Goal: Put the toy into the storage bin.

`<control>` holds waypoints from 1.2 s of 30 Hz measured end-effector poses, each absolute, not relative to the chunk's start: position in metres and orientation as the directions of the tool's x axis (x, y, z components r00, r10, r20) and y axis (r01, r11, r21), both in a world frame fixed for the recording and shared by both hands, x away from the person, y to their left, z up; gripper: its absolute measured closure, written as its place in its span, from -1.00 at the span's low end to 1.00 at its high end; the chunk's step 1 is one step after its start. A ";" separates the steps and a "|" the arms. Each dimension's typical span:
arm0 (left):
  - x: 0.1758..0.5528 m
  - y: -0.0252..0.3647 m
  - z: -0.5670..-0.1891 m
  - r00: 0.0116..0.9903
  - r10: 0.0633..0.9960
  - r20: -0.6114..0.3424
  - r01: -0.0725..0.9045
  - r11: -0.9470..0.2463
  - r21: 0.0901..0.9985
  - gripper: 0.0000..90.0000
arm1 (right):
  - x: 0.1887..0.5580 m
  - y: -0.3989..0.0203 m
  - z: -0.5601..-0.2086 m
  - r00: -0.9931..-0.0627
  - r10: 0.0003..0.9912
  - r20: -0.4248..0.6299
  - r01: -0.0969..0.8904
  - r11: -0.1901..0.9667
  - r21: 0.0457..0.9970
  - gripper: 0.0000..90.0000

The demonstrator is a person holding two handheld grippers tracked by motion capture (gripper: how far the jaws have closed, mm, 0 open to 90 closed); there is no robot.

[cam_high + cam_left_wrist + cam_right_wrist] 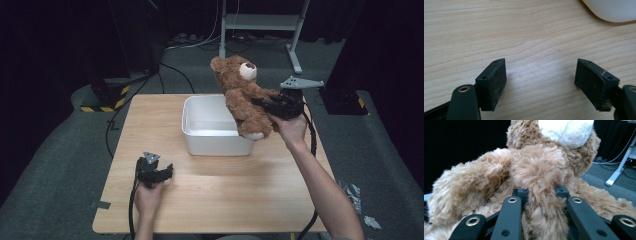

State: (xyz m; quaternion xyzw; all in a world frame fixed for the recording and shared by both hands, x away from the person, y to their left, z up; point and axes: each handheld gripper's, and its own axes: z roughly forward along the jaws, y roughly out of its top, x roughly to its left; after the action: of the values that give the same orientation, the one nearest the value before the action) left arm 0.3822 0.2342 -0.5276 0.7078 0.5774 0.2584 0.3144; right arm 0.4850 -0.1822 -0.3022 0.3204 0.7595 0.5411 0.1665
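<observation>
Clamped in my right gripper [541, 195], the teddy bear's arm [541, 202] holds the teddy bear [242, 95] above the white tub [210, 132]; my left gripper [540, 82] gapes wide over the table [499, 30].

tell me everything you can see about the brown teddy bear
The brown plush teddy bear has shaggy fur, a cream muzzle and a cream foot sole. It hangs in the air, leaning, above the right rim of the white rectangular plastic tub, its feet low near the tub's right edge. The right gripper is shut on one furry limb, which the right gripper view shows squeezed between the black jaws. Whether its feet touch the tub cannot be told.
</observation>
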 end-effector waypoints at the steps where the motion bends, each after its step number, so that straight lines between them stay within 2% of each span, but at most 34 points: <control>1: 0.382 0.234 -0.528 0.200 0.980 0.003 0.655 -0.136 0.743 -0.44 | 0.486 -0.182 -0.302 -0.740 0.667 0.090 0.304 0.212 0.929 0.65; 36: 0.382 0.234 -0.528 0.200 0.980 0.003 0.655 -0.136 0.743 -0.44 | 0.504 -0.142 -0.299 -0.747 0.659 0.090 0.320 0.237 0.917 0.64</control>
State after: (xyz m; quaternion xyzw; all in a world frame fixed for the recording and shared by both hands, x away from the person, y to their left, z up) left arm 0.3821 0.2342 -0.5276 0.7079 0.5774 0.2583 0.3144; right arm 0.5043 -0.1420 -0.2990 0.3180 0.7701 0.5294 0.1600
